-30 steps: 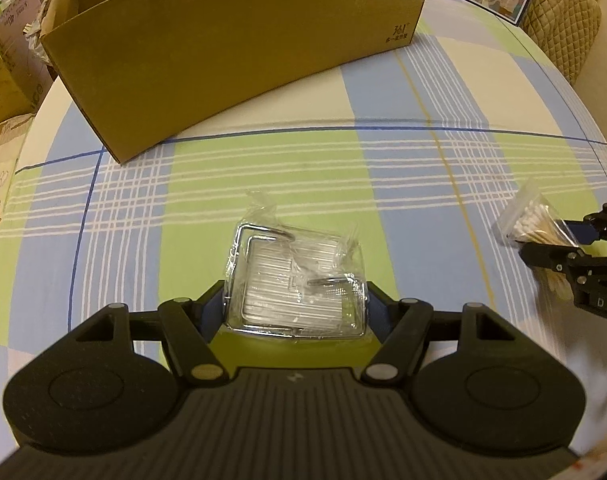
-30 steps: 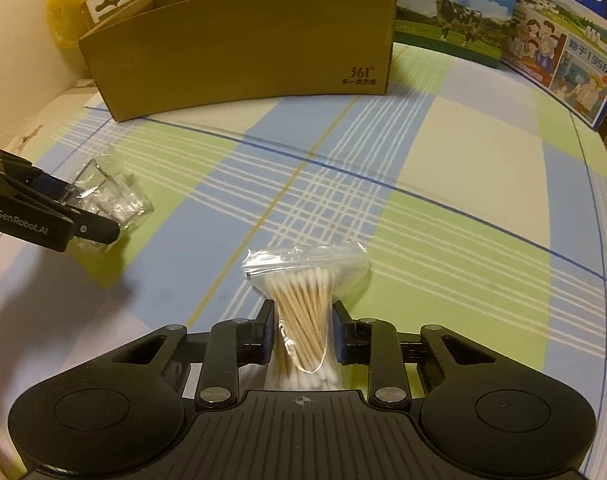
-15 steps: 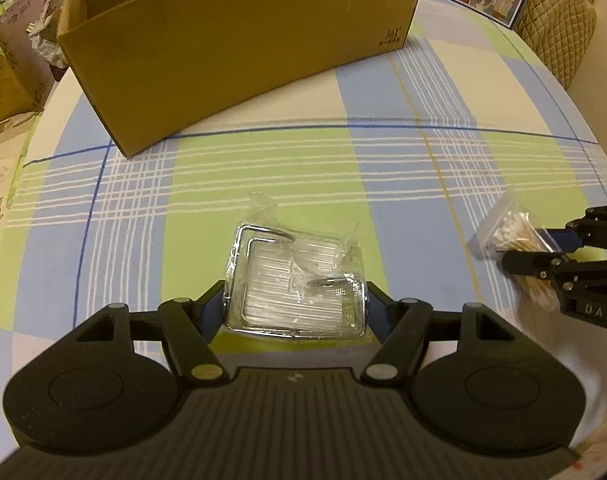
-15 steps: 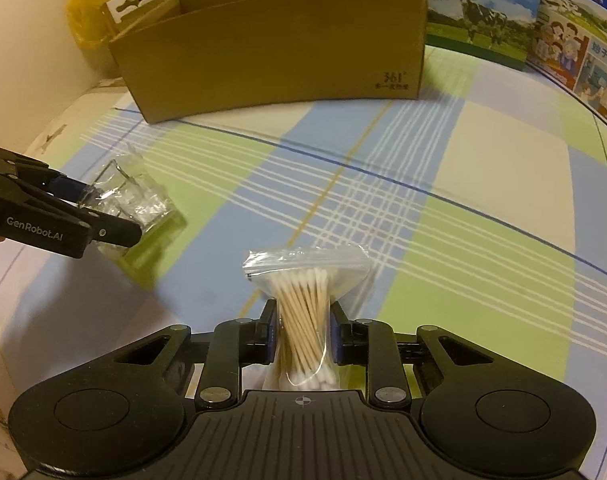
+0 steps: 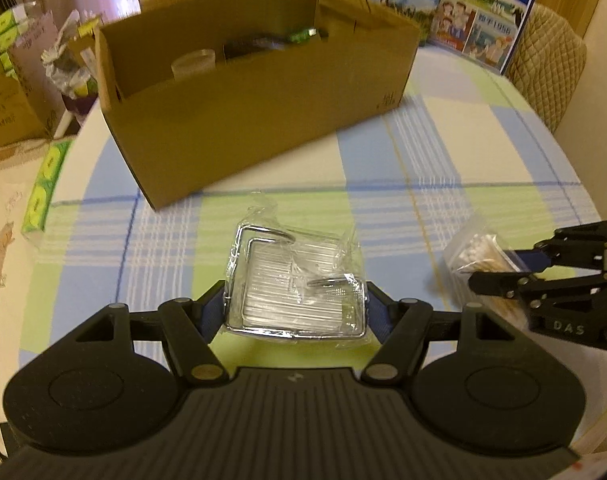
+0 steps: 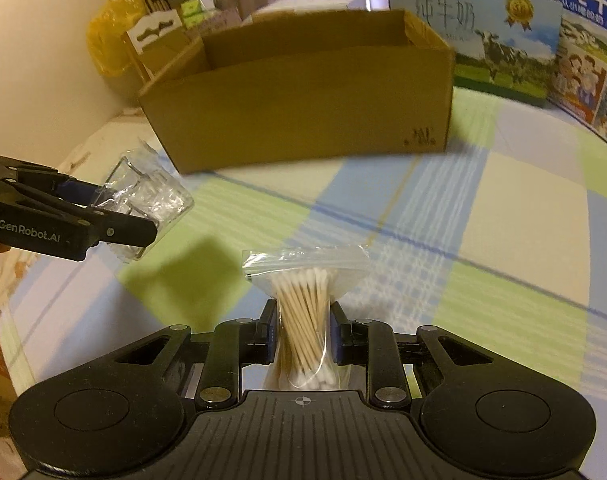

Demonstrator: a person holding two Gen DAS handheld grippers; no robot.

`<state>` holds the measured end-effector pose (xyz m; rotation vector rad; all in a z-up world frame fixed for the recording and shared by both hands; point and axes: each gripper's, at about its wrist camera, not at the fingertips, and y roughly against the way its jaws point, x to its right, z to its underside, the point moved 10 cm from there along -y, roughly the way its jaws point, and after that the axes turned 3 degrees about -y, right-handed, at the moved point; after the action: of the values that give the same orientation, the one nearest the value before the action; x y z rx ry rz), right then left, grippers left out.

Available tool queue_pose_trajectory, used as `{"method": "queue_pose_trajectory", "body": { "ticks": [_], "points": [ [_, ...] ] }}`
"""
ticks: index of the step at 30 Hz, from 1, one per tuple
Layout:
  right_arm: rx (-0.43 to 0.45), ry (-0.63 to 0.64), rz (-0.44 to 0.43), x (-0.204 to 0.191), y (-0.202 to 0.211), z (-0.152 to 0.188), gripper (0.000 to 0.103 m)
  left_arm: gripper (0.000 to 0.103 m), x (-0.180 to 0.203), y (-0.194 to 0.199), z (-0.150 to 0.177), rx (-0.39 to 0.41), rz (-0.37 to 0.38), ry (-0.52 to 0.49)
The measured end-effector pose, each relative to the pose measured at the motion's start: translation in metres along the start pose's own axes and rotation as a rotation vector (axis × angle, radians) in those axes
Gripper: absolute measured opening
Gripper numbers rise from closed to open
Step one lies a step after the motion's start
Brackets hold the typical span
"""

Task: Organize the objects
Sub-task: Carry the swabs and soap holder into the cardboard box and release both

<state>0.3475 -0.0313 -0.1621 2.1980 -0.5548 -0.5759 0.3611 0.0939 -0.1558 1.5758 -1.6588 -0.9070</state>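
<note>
My left gripper (image 5: 295, 308) is shut on a chrome wire rack wrapped in clear plastic (image 5: 297, 282) and holds it above the checked tablecloth. My right gripper (image 6: 301, 334) is shut on a zip bag of cotton swabs (image 6: 303, 312), also held off the table. An open cardboard box (image 5: 259, 96) stands ahead of both; it holds a clear cup and some dark items. The right gripper with the swab bag (image 5: 477, 254) shows at the right of the left wrist view. The left gripper with the rack (image 6: 147, 204) shows at the left of the right wrist view.
Milk cartons with printed pictures (image 6: 503, 32) stand behind the box at the right. A quilted chair back (image 5: 551, 60) is past the table's far right edge. Boxes and bags (image 5: 19, 80) crowd the left beyond the table. A yellow bag (image 6: 111, 44) sits by the wall.
Both grippers have risen with their loads and moved toward the cardboard box, so its inside now shows. Both views are a little blurred by the motion.
</note>
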Motion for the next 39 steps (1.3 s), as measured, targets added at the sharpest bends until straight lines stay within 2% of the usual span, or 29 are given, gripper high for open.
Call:
{"method": "queue_pose_trajectory", "body": {
  "ticks": [10,22,32,39],
  "points": [
    [0.105,0.027,-0.054,-0.014,0.008,-0.067,0.022,0.067,-0.021,0.027,-0.047,0.105,-0.039,0.007],
    [0.226,0.086,-0.051,-0.019,0.005,-0.156,0.022,0.067,-0.058,0.036,-0.102,0.182,-0.117,-0.009],
    [0.288,0.06,-0.019,0.004,-0.01,-0.223,0.022,0.067,-0.095,0.02,-0.151,0.206,-0.171,-0.03],
    [0.287,0.038,0.013,0.025,-0.029,-0.251,0.022,0.067,-0.124,-0.003,-0.185,0.195,-0.195,-0.034]
  ]
}}
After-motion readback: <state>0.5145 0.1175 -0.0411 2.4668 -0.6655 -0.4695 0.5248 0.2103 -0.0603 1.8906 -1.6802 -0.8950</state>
